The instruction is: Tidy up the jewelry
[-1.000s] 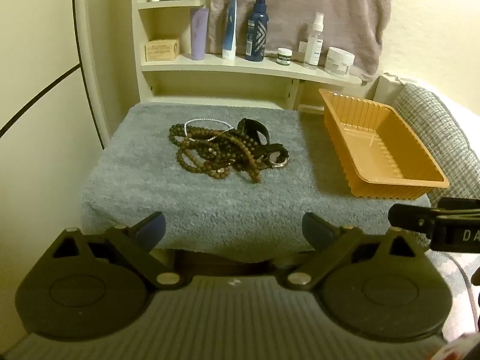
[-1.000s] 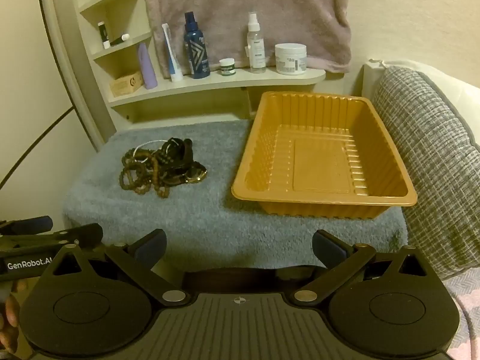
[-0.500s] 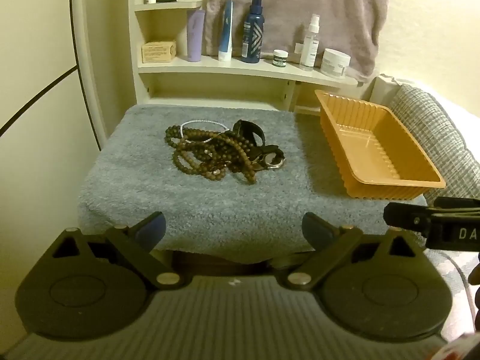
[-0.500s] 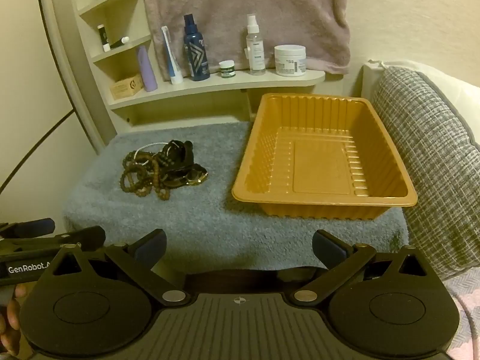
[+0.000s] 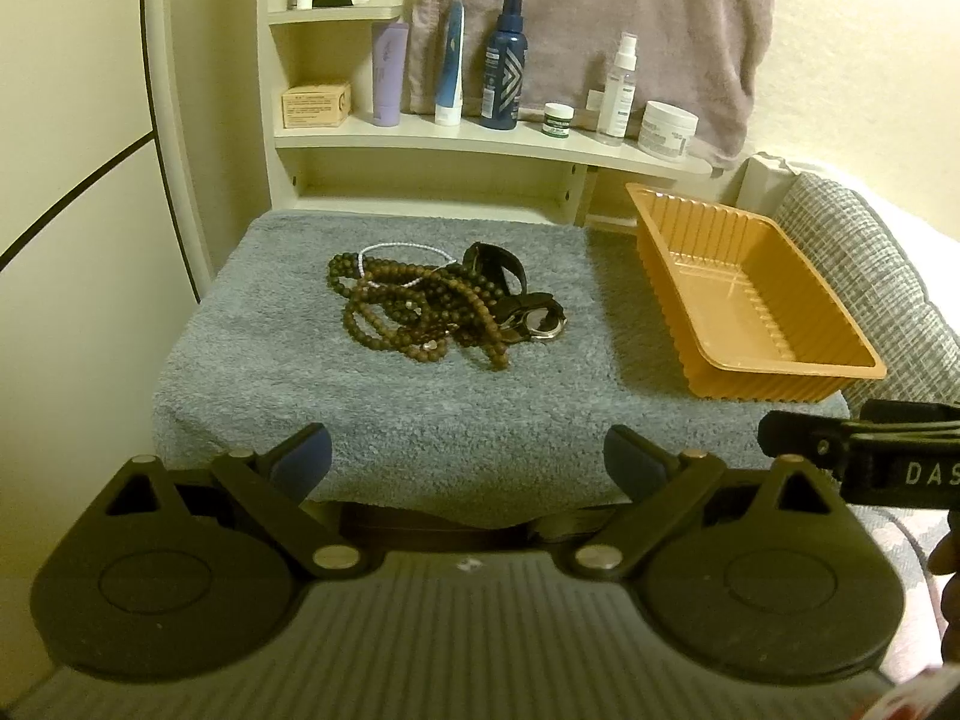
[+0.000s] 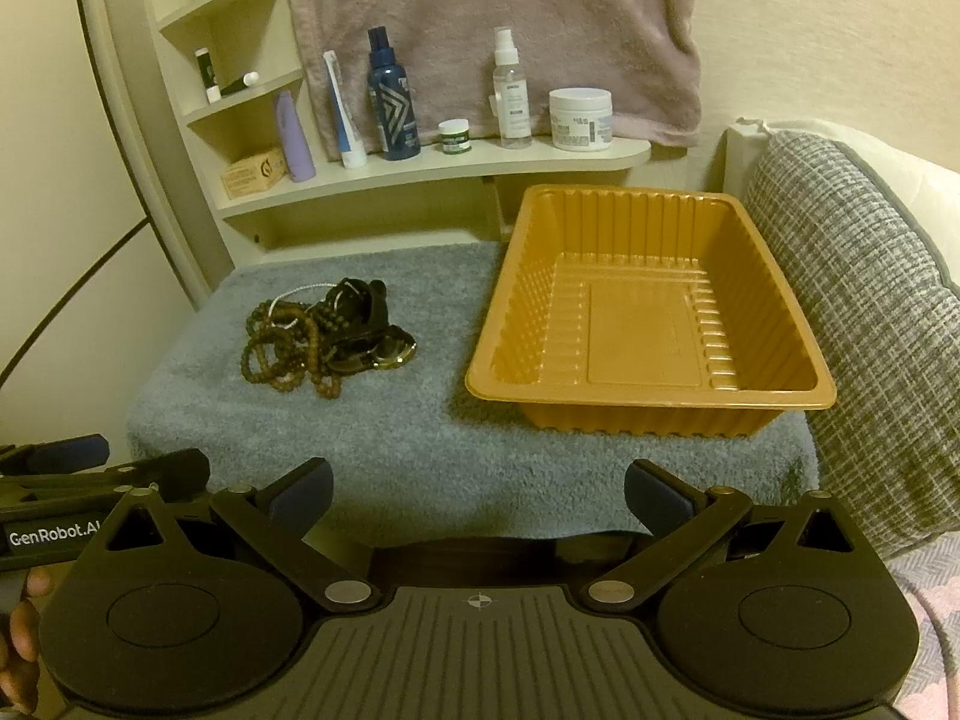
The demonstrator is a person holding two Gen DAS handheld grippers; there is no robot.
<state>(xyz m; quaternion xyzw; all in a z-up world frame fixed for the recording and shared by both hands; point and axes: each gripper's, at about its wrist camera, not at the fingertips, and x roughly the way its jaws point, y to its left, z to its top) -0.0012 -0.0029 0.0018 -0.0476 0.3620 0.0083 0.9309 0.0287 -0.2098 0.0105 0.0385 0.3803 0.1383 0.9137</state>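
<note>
A tangled pile of brown bead necklaces (image 5: 414, 312) (image 6: 282, 348) lies mid-towel, with a thin white bead strand (image 5: 396, 249) behind it and a black-strap watch (image 5: 528, 315) (image 6: 372, 336) at its right side. An empty orange plastic tray (image 5: 780, 372) (image 6: 654, 402) stands to the right on the grey towel (image 5: 390, 420) (image 6: 420, 438). My left gripper (image 5: 468, 462) hovers open before the towel's front edge, facing the pile. Facing the tray from the same edge, my right gripper (image 6: 480, 492) is open too. Neither holds anything.
A cream shelf unit (image 5: 480, 144) behind the towel carries bottles, tubes and jars, with a mauve towel (image 6: 492, 30) hanging above. A grey woven cushion (image 6: 870, 312) rises at the right. A curved pale frame (image 5: 174, 150) borders the left side.
Both grippers have drifted slightly, so the pile and tray sit a little differently in view. Both stay open, and the jewelry and tray have not moved.
</note>
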